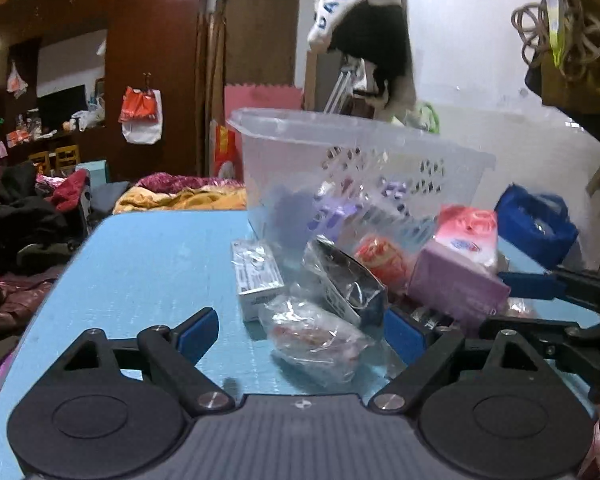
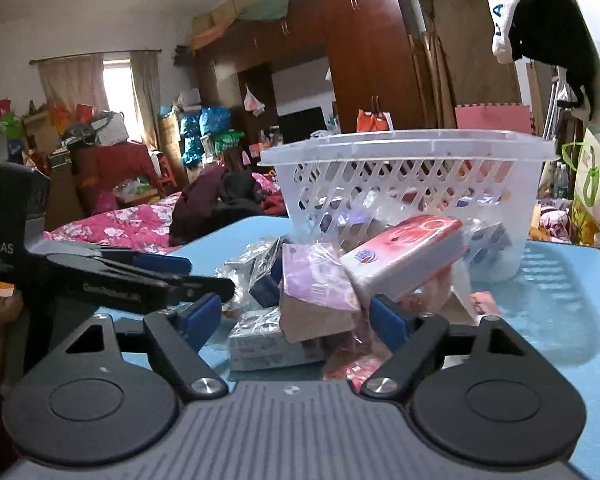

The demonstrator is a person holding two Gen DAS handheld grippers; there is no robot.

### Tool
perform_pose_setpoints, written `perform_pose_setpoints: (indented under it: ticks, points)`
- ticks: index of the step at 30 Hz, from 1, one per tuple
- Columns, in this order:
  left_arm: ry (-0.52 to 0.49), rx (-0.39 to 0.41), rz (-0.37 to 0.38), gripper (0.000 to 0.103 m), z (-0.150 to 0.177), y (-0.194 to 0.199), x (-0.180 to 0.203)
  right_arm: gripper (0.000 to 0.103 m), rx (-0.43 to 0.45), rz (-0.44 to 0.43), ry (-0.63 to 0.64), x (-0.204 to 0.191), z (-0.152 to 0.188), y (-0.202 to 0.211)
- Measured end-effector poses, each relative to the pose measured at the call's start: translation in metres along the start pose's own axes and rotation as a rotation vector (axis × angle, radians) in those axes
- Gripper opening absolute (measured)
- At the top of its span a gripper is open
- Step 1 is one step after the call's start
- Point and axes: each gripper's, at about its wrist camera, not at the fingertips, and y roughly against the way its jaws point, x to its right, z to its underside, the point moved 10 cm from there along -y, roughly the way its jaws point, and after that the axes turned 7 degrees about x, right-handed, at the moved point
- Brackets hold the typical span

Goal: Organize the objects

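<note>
Left wrist: packets [image 1: 316,300] before basket [image 1: 360,168].

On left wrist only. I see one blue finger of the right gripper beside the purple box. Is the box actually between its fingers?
Observer: Yes. In the right wrist view the purple box sits between the fingers of the right gripper, and the jaws stand wide.
Operator: Pads touching it?
Observer: No grip. Its left pad stands clear of the box with a gap showing. At the other pad I cannot tell.
</note>
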Motion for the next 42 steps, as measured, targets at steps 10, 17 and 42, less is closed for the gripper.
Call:
perform_pose_setpoints:
  ticks: [10, 17, 42]
  points:
    - [-0.001, -0.047, -0.011, 0.092, 0.011, -0.009, 0.000, 0.046, 0.034, 0.040, 0.028, -0.006, 0.011, 0.016]
    - [-0.002, -0.053, -0.036, 0.070, 0.014, -0.010, -0.002, 0.046, 0.109, 0.033, 0.015, 0.002, 0.006, 0.050]
    - [0.007, 0.123, 0.002, 0.067, 0.000, 0.032, 0.005, 0.046, 0.227, 0.175, -0.023, 0.063, -0.013, 0.088]
